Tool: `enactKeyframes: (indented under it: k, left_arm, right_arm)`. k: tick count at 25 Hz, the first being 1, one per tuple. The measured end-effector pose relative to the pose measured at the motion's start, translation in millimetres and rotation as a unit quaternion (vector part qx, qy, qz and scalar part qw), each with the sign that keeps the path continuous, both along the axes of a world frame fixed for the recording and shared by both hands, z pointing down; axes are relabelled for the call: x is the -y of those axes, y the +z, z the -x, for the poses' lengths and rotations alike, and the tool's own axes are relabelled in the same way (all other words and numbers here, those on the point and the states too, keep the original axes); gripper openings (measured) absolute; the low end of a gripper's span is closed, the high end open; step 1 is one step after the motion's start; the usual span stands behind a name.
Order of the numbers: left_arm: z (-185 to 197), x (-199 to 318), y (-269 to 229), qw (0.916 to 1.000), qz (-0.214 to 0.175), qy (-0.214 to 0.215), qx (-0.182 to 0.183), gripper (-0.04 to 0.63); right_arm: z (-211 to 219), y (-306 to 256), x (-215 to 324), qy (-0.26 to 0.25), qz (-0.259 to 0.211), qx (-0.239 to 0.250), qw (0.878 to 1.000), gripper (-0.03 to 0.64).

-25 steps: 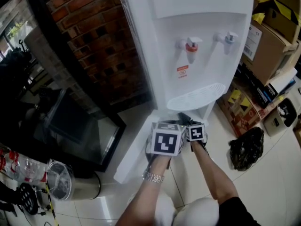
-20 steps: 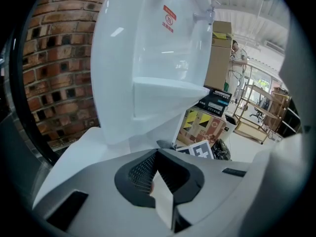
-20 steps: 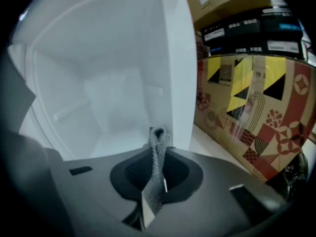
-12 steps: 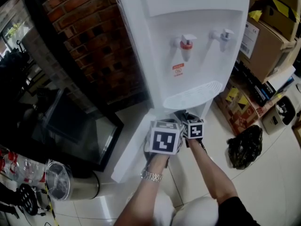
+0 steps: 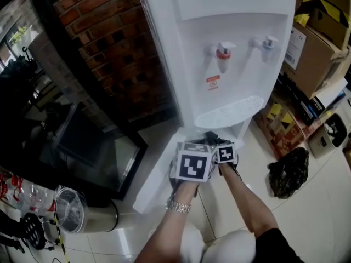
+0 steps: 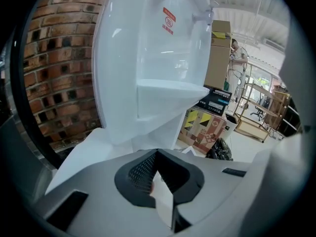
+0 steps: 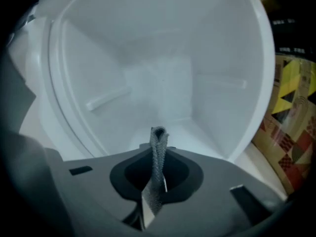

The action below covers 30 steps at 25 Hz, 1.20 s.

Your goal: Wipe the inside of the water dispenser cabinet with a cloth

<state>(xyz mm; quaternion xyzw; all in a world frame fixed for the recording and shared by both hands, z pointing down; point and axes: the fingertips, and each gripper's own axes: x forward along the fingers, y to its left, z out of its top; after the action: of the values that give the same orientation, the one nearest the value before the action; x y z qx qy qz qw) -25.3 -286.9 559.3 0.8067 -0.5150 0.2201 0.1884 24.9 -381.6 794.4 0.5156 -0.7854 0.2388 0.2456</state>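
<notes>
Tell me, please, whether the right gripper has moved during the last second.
No: against the drip tray, the right gripper stays just below its front edge.

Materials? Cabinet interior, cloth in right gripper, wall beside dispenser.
Cabinet: likely moulded plastic, white and smooth with a soft sheen; moulded ribs on its side walls.
Cloth: grey textile, matte, with a visible weave or knit texture.
Wall: red brick, rough and matte, with mortar joints.
</notes>
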Motion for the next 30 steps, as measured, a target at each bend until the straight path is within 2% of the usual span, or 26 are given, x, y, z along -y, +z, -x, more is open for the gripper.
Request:
enactKeyframes:
  k: [5,9,12,14,17,19,21,26,30]
  left_arm:
    - [-3,0,3,0.9999,0.006,-0.001,-0.008,0.003]
    - [-1,1,0,1.0,0.004,-0.007,-0.004,0.003]
    - [1,0,0,1.0,0.003,-0.008,-0.004,0.003]
    - [2,0,0,1.0,0.003,-0.008,-0.004,0.003]
    - [1,1,3,0.9999,0.005,-0.009,-0.005,0.003]
    - [0,1,3,0.9999,0.006,-0.009,-0.004,0.003]
    - [-1,1,2,1.0,0.005,-0.007,-0.003,0.003]
    - [-1,2,0,1.0,0.002,-0.005,-0.006,0.003]
    - [-2,4,5,0.9999,0.007,-0.007,-0.003,0.002]
  right_arm:
    - [-58,14,2,0.068,0.029,-0.026,0.997,0.025]
    - [-79,7,8,0.089,0.019,-0.011,0.996,0.023]
    - [-88,9,7,0.1,0.028,-0.009,0.995,0.025]
    - [-76,3,6,0.09,0.025,0.006,0.996,0.025]
    - [-44,-7,4,0.046,0.019,0.025,0.998,0.025]
    - [-29,-1,1,0.02,0.025,0.026,0.999,0.025]
    - [-29,12,-2,0.015,0.04,0.024,0.999,0.025]
    - [-67,35,-2,0.069,0.073,0.037,0.994,0.025]
    - [-105,33,-1,0.122,0.058,0.01,0.991,0.025]
